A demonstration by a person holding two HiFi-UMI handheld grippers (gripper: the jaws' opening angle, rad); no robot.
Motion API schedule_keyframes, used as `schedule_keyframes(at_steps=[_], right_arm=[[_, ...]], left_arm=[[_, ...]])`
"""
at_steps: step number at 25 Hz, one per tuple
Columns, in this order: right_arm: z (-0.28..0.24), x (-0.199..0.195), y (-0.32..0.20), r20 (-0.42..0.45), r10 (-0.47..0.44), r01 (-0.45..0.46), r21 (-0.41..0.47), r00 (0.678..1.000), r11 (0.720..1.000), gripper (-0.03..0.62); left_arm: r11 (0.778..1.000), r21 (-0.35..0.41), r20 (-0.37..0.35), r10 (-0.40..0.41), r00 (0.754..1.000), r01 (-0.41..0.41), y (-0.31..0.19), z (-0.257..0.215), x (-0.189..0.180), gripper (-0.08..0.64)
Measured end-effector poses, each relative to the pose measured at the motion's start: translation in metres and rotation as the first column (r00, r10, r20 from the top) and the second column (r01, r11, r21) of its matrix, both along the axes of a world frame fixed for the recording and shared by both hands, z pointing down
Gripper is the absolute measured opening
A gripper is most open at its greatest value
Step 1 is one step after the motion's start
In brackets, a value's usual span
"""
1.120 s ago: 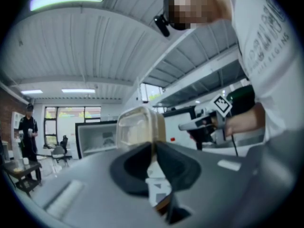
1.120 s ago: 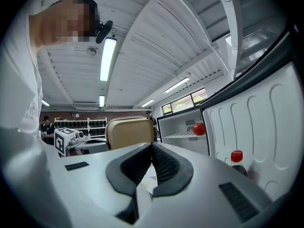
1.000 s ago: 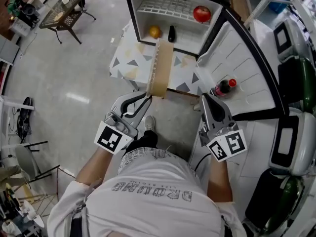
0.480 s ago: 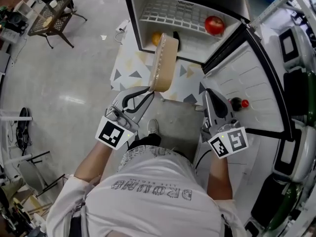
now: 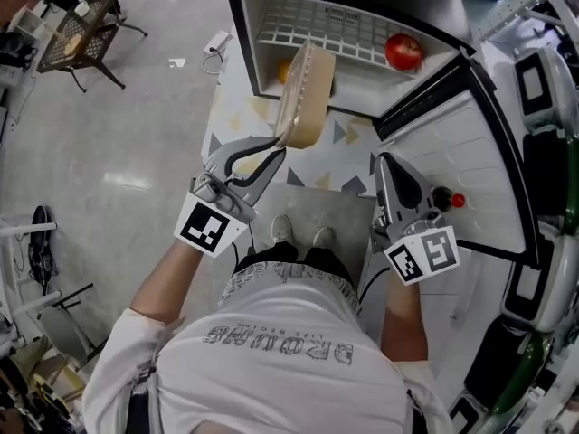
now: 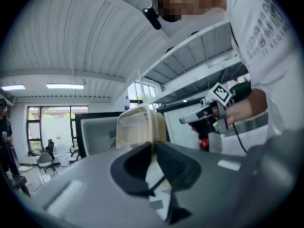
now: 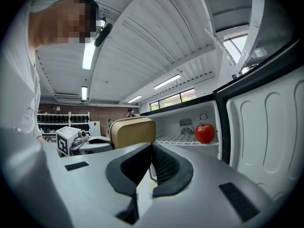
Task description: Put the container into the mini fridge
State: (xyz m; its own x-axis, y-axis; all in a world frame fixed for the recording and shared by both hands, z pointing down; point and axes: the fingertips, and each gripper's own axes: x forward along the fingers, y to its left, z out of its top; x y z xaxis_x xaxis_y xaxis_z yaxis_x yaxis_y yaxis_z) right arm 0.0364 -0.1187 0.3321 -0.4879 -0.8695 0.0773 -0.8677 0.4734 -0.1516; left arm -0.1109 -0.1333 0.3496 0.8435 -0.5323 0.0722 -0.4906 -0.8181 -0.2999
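Observation:
A tan, clear-walled container [image 5: 304, 98] stands on edge in front of the open mini fridge [image 5: 257, 52]. My left gripper [image 5: 274, 148] is shut on its lower rim. In the left gripper view the container [image 6: 137, 127] rises just beyond the pinched jaws. My right gripper [image 5: 391, 165] hangs by the open fridge door [image 5: 493, 143], jaws shut and holding nothing. Its view shows the container [image 7: 133, 131] at left and the fridge interior ahead. The container partly hides an orange fruit [image 5: 284, 68].
A red apple [image 5: 403, 51] lies on the fridge's wire shelf [image 5: 348, 27]. A red-capped bottle [image 5: 449, 198] sits in the door rack. The fridge stands on a triangle-patterned base [image 5: 237, 127]. A wire table [image 5: 80, 31] stands far left on the grey floor.
The left gripper has carried the container up and forward, closer to the fridge opening. The person has stepped nearer the fridge. The right gripper has kept its place beside the door.

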Motion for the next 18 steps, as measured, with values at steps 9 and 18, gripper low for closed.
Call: schedule_keyframes(at_steps=[9, 18], right_arm=[[0.001, 0.001, -0.031, 0.024, -0.018, 0.018, 0.007, 1.000, 1.000, 0.003], [0.008, 0.021, -0.056, 0.062, -0.040, 0.040, 0.003, 0.997, 0.999, 0.003]], left_arm=[[0.997, 0.079, 0.120, -0.006, 0.993, -0.004, -0.045, -0.003, 0.015, 0.043], [0.991, 0.131, 0.260, -0.028, 0.965, -0.006, -0.090, 0.001, 0.038, 0.044]])
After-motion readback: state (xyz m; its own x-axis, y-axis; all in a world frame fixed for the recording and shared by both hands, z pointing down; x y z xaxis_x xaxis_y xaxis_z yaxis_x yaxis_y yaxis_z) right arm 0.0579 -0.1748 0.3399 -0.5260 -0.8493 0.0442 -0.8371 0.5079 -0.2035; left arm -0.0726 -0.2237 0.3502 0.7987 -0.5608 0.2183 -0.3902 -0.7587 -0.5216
